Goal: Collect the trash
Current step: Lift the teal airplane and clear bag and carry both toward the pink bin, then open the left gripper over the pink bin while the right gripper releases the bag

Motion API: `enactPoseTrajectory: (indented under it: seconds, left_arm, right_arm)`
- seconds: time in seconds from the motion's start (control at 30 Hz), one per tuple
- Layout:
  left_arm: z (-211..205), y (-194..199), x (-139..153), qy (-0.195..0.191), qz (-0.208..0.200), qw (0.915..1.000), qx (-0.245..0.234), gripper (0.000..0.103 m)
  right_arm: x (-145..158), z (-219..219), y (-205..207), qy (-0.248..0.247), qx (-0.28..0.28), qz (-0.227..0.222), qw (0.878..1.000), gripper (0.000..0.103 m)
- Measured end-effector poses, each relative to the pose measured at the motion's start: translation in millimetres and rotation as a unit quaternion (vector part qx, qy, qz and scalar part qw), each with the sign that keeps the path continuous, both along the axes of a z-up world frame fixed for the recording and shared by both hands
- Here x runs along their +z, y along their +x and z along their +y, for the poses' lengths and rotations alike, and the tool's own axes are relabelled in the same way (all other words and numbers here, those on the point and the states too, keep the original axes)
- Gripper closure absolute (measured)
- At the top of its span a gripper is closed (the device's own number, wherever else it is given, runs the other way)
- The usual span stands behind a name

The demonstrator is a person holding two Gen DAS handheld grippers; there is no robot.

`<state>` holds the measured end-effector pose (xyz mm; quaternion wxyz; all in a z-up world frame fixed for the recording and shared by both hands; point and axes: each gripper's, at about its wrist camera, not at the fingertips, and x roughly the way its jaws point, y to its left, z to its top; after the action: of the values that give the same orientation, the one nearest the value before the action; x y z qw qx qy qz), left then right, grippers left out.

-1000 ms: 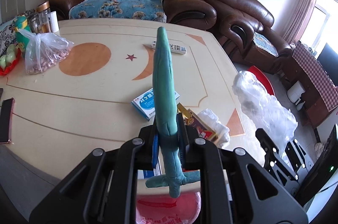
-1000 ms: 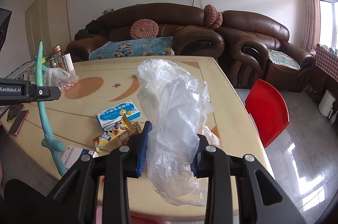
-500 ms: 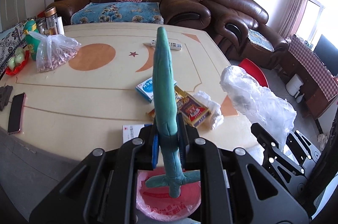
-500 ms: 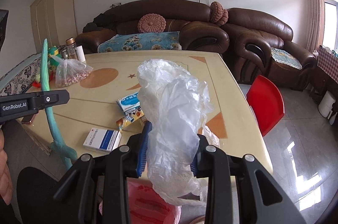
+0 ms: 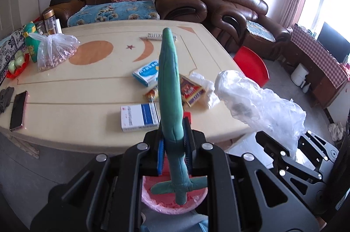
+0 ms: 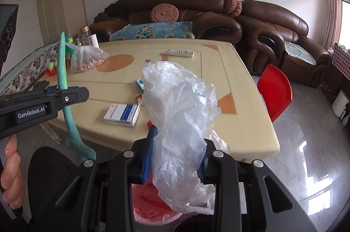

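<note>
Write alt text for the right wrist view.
The right hand-held gripper is shut on a crumpled clear plastic bag above a pink-lined bin. Beyond it, a cream table carries a white-and-blue box.

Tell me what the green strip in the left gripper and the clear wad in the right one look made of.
Green strip: likely soft rubber or silicone, matte; it bows along its length and has a seam line. Exact material unclear.
Clear wad: thin plastic film, probably a bag; translucent, glossy, heavily crinkled.
Left gripper and right gripper are each shut on theirs.
</note>
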<state>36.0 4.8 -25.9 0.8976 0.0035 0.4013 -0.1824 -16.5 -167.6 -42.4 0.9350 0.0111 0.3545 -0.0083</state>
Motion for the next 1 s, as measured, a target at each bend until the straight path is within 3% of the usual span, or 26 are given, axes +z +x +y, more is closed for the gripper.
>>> enactPoseTrajectory:
  seconds: [0.3,0.5,1.0]
  left_arm:
    - [-4,-21,-26,0.011,0.018,0.9992,-0.032,0.087]
    - [-3,-24,-57,0.014,0.065,0.9966,-0.048,0.087]
    - [-1,-16,-119,0.022,0.122,0.9907,-0.054,0.087]
  right_arm:
    - [-16,3,-21,-0.004,0.018,0.028,0.999,0.072]
    - [-32,9,-33,0.000,0.034,0.049,0.998,0.072]
    - [-80,21,-25,0.008,0.066,0.119,0.991,0.072]
